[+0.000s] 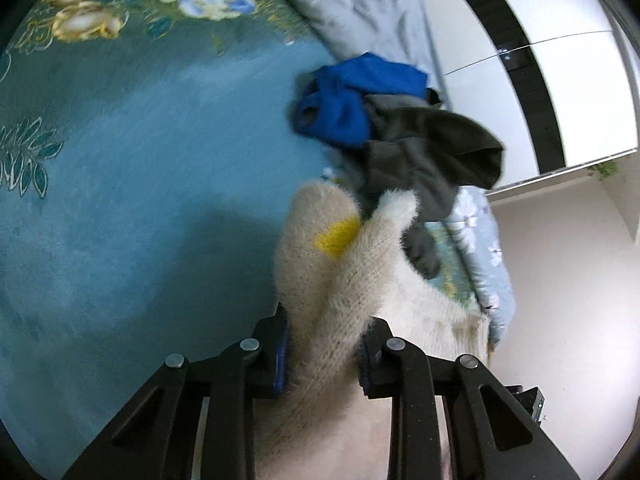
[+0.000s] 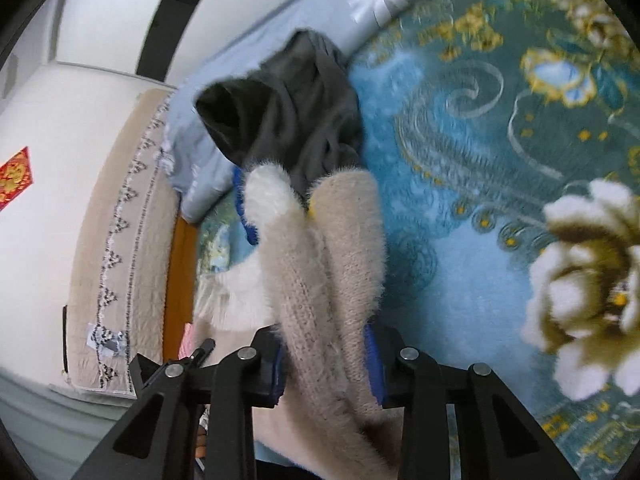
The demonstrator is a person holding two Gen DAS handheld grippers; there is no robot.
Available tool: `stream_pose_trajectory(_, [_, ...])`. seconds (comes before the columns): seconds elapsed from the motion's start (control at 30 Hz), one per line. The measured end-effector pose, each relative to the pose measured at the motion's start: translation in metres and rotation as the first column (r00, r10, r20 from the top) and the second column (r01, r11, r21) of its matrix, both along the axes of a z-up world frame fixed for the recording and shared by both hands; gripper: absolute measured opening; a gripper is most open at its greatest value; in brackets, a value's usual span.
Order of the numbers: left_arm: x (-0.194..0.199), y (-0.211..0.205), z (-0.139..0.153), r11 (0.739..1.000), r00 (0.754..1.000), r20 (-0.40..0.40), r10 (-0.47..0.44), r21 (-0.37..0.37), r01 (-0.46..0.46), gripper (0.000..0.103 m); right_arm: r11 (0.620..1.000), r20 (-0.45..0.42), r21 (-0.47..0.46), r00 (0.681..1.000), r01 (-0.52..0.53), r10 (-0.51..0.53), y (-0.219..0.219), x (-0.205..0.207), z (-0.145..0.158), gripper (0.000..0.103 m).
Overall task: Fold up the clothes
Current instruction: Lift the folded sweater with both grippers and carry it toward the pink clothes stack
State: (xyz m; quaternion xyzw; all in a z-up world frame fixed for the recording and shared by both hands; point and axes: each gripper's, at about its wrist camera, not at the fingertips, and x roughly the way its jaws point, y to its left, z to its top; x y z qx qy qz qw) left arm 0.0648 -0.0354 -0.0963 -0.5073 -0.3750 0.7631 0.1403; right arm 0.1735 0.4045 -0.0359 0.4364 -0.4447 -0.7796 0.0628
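A fuzzy beige and white knit sweater [image 1: 320, 264] with a yellow patch is held up above the teal floral blanket [image 1: 120, 160]. My left gripper [image 1: 322, 360] is shut on a bunched fold of it. My right gripper [image 2: 326, 360] is shut on another fold of the same sweater [image 2: 328, 256]. A blue garment [image 1: 352, 96] and a dark grey garment [image 1: 432, 148] lie crumpled in a pile beyond the sweater. The grey garment [image 2: 288, 108] also shows in the right wrist view, just past the sweater.
A light blue flowered quilt [image 1: 360, 4] lies bunched along the bed's far edge. A white wardrobe with a black stripe [image 1: 532, 60] stands behind. A beige floor mat [image 2: 128, 240] lies beside the bed, next to its wooden edge [image 2: 180, 280].
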Motion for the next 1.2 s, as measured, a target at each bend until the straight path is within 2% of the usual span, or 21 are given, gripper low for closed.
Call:
stream_pose_trajectory(0.13, [0.006,0.027,0.027,0.998,0.996,-0.073,-0.054,0.041,0.057,0.027,0.997,-0.056,0.032,0.996,0.069,-0.068,0.026,0.030,0.036,0.034])
stream_pose_trajectory(0.23, [0.010,0.064,0.051,0.989,0.983,-0.127,-0.135,0.043,0.141,0.027,0.988,-0.098,0.056,0.986,0.142,-0.136,0.056,0.064,0.065,0.034])
stream_pose_trajectory(0.33, [0.015,0.105,0.077,0.972,0.958,-0.178,-0.226,0.027,0.234,0.027,0.974,-0.141,0.070,0.969,0.217,-0.205,0.090,0.100,0.090,0.034])
stream_pose_trajectory(0.47, [0.021,0.159,0.110,0.935,0.907,-0.242,-0.343,-0.002,0.354,0.027,0.953,-0.198,0.066,0.940,0.296,-0.278,0.129,0.140,0.117,0.034])
stream_pose_trajectory(0.6, [0.029,0.215,0.140,0.886,0.843,-0.293,-0.452,-0.037,0.462,0.027,0.929,-0.242,0.051,0.907,0.366,-0.344,0.169,0.177,0.131,0.034])
stream_pose_trajectory(0.83, [0.051,0.326,0.149,0.791,0.743,-0.293,-0.602,-0.092,0.604,0.027,0.879,-0.279,0.037,0.850,0.475,-0.447,0.247,0.240,0.136,0.034])
stream_pose_trajectory(1.2, [0.084,0.496,0.160,0.600,0.549,-0.267,-0.792,-0.178,0.780,0.026,0.775,-0.253,0.027,0.755,0.631,-0.605,0.343,0.331,0.112,0.034])
